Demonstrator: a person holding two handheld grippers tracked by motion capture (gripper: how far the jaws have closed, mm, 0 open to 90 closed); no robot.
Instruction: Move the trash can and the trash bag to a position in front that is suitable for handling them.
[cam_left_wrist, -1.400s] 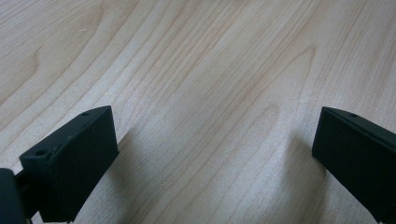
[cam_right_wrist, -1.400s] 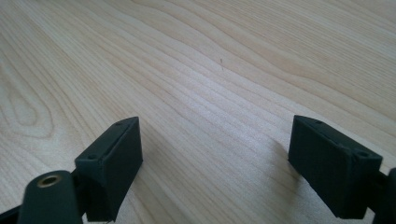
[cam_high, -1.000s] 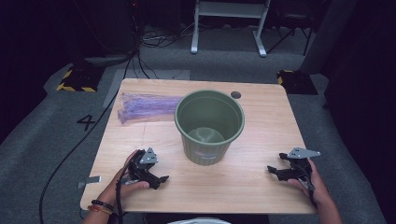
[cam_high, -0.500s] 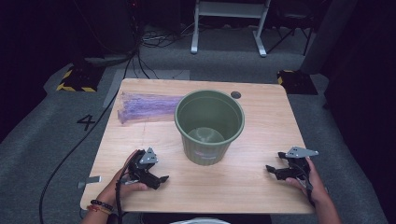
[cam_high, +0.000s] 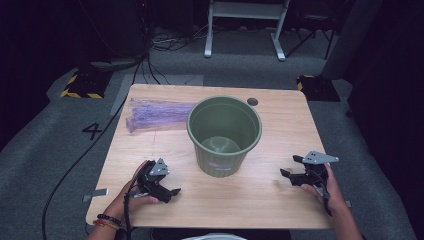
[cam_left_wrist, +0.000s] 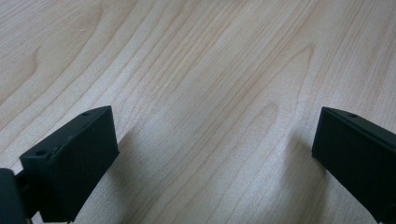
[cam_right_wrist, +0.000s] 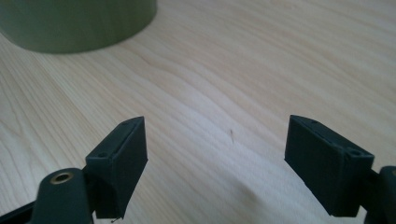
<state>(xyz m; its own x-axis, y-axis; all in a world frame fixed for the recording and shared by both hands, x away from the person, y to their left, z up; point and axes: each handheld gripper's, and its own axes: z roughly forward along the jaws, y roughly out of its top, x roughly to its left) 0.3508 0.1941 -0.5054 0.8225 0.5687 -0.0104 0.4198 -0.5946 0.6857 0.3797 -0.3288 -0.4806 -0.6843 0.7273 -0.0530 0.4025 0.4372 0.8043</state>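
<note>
Where the table nears the person's side, left claw resting low over bare wood, jaws spread wide in the left gripper view, nothing between them, nothing touched but perhaps the tabletop, contact hard to tell; right claw likewise parted wide, jaws empty, hovering close above the wood near the right edge; green bucket upright in the middle of the table, empty but for a faint sheen at its bottom, well apart from both claws, its base showing at the top left of the right gripper view; purple bundle flat on the far left part, just beside the bucket's rim; open wood between each claw and the bucket; front edge close behind both hands.
</note>
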